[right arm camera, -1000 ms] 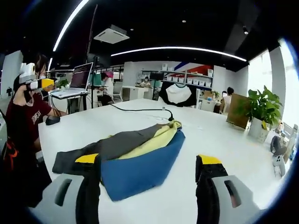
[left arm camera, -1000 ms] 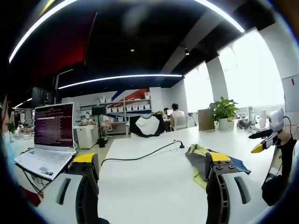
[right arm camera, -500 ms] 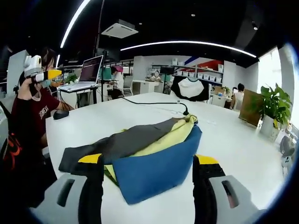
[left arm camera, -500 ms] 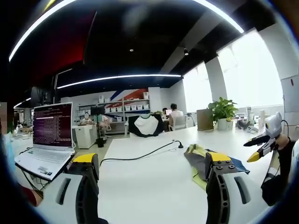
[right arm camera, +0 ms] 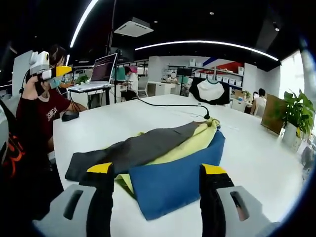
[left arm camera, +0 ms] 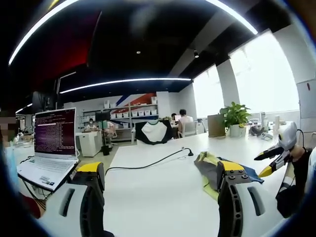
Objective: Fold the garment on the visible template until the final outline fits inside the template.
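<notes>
Garment (right arm camera: 163, 158), a grey, yellow and blue heap, lies on the table (right arm camera: 256, 148) just ahead of the right gripper (right arm camera: 157, 173), jaws apart and empty; the left gripper (left arm camera: 160, 173) is likewise apart. Pinching one layer could unravel the folds.

Right gripper (right arm camera: 157, 170) closer to garment (right arm camera: 158, 153).

Left gripper (left arm camera: 160, 173) and right gripper (right arm camera: 157, 170), fingers apart.

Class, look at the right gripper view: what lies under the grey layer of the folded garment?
Under the grey fabric layer a yellow layer shows, above a blue layer. Anything beneath them is covered.
</notes>
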Available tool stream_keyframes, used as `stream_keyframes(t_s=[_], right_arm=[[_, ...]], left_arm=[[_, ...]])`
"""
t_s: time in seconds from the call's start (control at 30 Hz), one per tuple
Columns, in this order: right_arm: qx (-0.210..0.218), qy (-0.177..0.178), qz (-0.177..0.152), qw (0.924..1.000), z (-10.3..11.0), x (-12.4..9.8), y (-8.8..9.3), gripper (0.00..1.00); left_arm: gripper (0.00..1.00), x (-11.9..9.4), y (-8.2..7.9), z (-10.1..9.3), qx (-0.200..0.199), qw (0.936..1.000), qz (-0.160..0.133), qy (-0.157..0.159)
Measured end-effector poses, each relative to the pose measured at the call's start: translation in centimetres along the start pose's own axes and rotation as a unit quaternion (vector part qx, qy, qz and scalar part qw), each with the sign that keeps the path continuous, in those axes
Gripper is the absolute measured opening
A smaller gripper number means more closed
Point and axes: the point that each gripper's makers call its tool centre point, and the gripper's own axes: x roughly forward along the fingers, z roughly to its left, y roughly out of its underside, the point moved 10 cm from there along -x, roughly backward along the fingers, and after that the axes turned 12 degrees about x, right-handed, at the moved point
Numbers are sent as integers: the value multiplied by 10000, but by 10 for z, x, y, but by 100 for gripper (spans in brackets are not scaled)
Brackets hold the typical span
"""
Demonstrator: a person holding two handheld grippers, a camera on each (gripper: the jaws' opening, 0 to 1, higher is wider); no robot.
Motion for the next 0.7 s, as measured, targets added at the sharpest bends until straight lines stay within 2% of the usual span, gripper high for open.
stream_keyframes(t_s=[0.17, 0.5, 0.7], right_arm=[[25, -268, 110, 9996, 4, 4, 3, 64], [-44, -268, 336, 9991, 3, 15, 11, 59], [-181, -291, 354, 9988, 2, 18, 13, 49]], left_arm=[[100, 0, 0, 0, 0, 10000, 4, 7], [100, 0, 0, 2, -15, 10000, 7, 1], [100, 2, 0, 2, -29, 10000, 19, 37]])
